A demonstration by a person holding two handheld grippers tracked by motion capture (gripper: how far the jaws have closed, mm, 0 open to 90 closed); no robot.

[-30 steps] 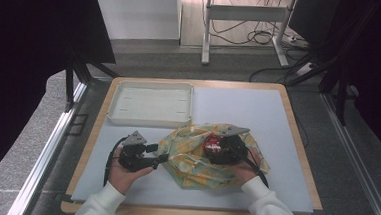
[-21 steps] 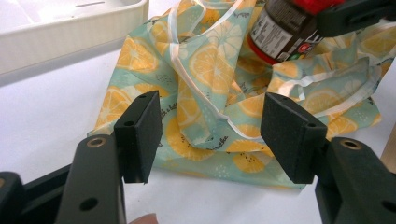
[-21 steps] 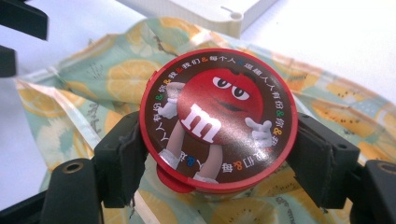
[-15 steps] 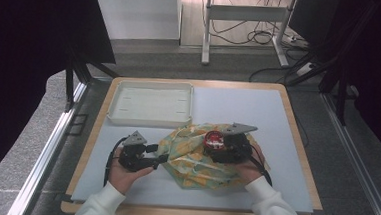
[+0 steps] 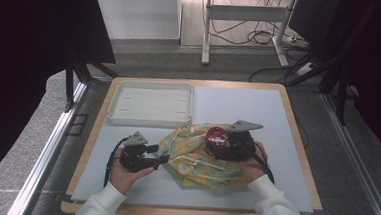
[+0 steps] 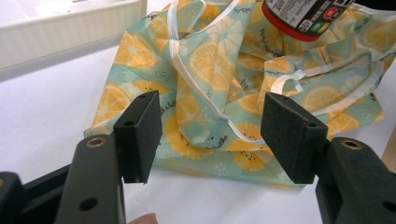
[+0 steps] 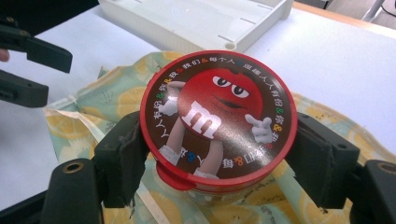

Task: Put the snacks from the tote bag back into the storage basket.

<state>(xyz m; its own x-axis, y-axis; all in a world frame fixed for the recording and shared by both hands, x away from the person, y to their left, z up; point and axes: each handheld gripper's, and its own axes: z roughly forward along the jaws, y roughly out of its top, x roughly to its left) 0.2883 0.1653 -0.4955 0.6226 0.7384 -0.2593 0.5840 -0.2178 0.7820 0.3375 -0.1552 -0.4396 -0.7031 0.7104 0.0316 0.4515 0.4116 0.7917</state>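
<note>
Tub point(image 7: 218, 122) now lifted slightly higher above bag point(image 5: 195, 158), clamped in my right gripper point(image 7: 217, 154). Left gripper point(image 6: 212, 135) open, empty, at bag's edge; bagging comes next.

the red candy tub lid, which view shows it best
The right gripper view: the red lid faces the camera whole, its print readable, clamped between the right gripper pads. The high view shows it as a small red disc over the lemon-print bag. The left gripper view catches the tub's lower edge.
</note>
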